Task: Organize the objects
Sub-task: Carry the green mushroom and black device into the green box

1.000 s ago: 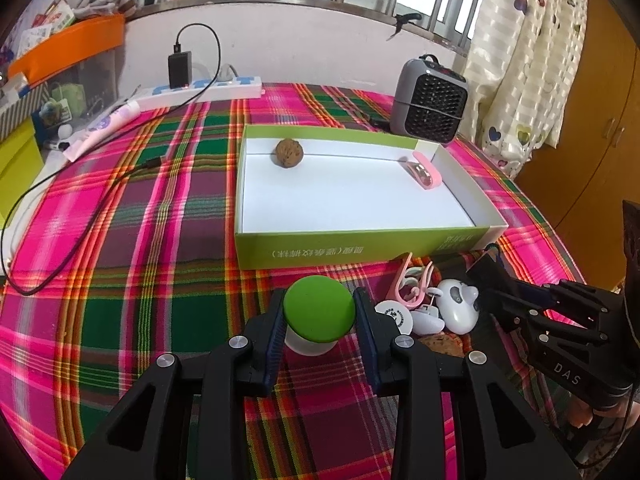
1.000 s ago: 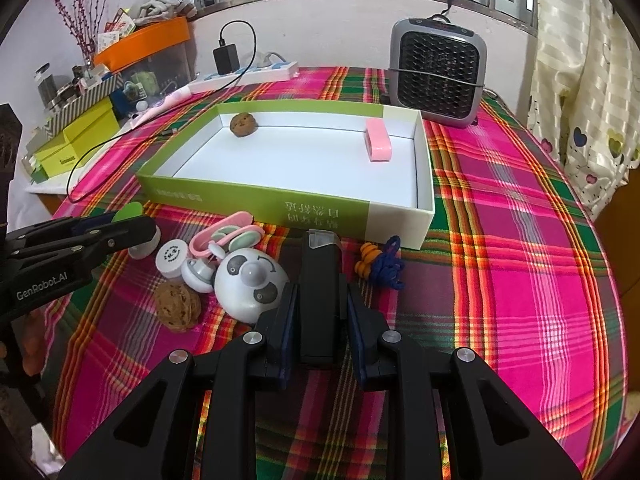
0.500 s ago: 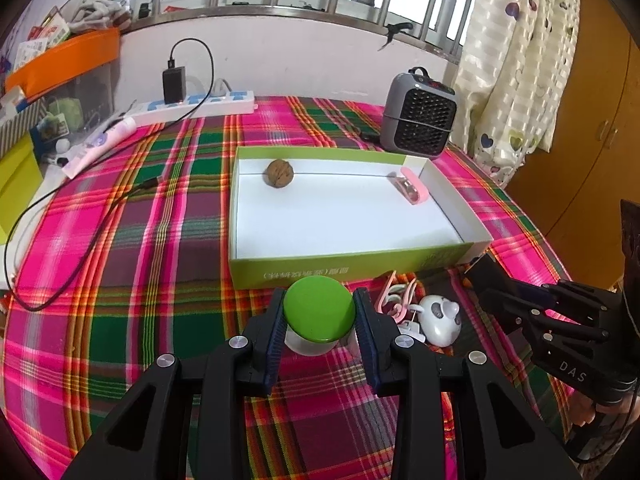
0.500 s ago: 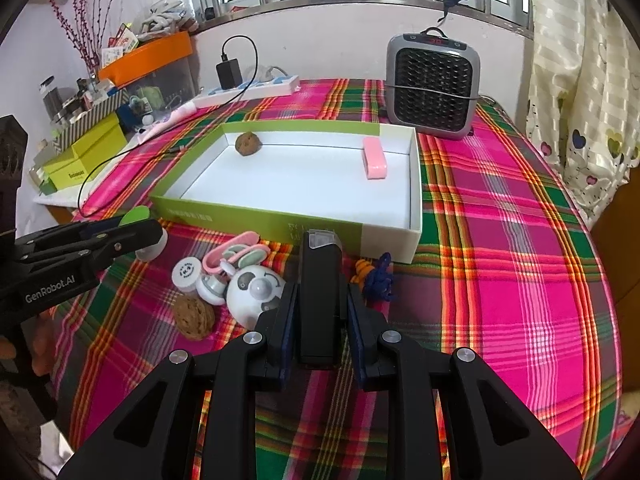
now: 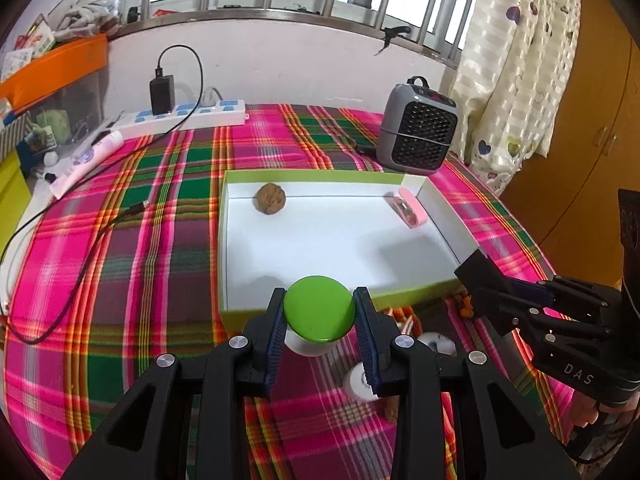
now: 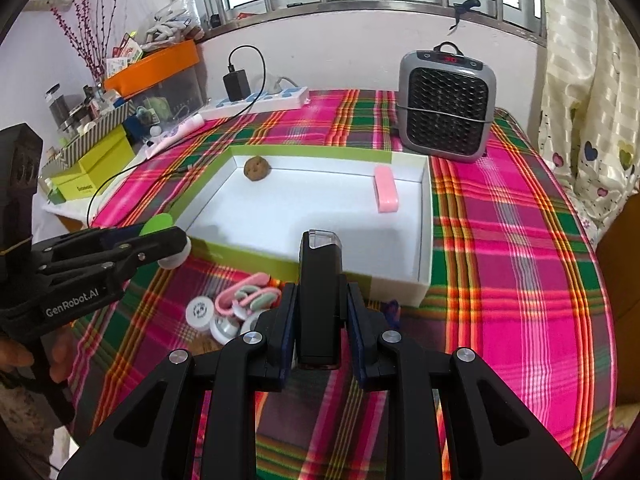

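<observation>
Plaid-covered table (image 5: 120, 248) under a barred window, heater (image 6: 446, 106) at the far edge and a power strip (image 5: 188, 118) along the back.

The shallow white box (image 5: 224, 240) sits mid-table, already holding a walnut (image 5: 271, 198) in its far left corner and a pink eraser-looking block (image 6: 385, 194) against its right wall.

Biggest risk, I'd say: both grippers are loaded and heading for the same near edge of the box. The left gripper (image 5: 319, 314) is clamped on a green-topped jar (image 5: 319, 308), gripped at the round lid, so it could roll out of the pads or slip if the squeeze eases. It's lifted, sitting right over the box's near wall, near the near left corner. Drop early and it clips the rim.

The right gripper (image 6: 319, 312) is squeezed on a black stick-like device (image 6: 320, 292), which pokes out well past the fingertips, its tip over the near wall of the box. That long overhang could pivot in the grip.

Leftover small stuff (image 6: 240, 308) still lies on the cloth just in front of the box, so a low swing could scatter it.
</observation>
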### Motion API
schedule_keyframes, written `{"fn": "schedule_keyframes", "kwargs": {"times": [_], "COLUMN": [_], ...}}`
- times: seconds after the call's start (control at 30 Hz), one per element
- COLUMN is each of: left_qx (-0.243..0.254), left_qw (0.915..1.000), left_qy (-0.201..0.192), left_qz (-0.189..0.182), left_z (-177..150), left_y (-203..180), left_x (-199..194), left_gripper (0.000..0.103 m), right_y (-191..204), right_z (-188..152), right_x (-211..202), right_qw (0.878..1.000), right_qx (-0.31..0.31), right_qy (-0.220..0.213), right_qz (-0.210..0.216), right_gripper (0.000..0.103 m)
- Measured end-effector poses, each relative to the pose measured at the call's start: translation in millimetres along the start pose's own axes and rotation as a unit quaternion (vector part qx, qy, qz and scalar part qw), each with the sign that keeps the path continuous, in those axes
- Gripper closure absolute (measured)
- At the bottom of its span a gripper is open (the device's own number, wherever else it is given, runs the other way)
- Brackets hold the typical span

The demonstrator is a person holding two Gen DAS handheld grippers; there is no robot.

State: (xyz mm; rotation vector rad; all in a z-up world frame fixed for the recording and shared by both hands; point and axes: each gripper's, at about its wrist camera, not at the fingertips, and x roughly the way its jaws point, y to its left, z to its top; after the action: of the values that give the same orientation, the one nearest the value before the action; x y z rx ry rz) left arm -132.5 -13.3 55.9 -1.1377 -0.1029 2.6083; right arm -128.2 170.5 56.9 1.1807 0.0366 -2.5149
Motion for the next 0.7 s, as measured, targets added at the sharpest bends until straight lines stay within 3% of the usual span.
{"fn": "schedule_keyframes", "kwargs": {"times": [0.7], "left_qx": [-0.003], "left_qw": [0.9997], "left_qy": [0.019], "left_qz": [0.016], "left_z": [46], "left_y": [22], "left_x": [54], "left_gripper": [0.072], "right_y": [-11], "right_z": [64], "right_x": [64], "right_qw": [0.999], "right_qx": [0.010], "right_qy": [0.047], "right_qz": [0.005], "right_gripper": [0.079]}}
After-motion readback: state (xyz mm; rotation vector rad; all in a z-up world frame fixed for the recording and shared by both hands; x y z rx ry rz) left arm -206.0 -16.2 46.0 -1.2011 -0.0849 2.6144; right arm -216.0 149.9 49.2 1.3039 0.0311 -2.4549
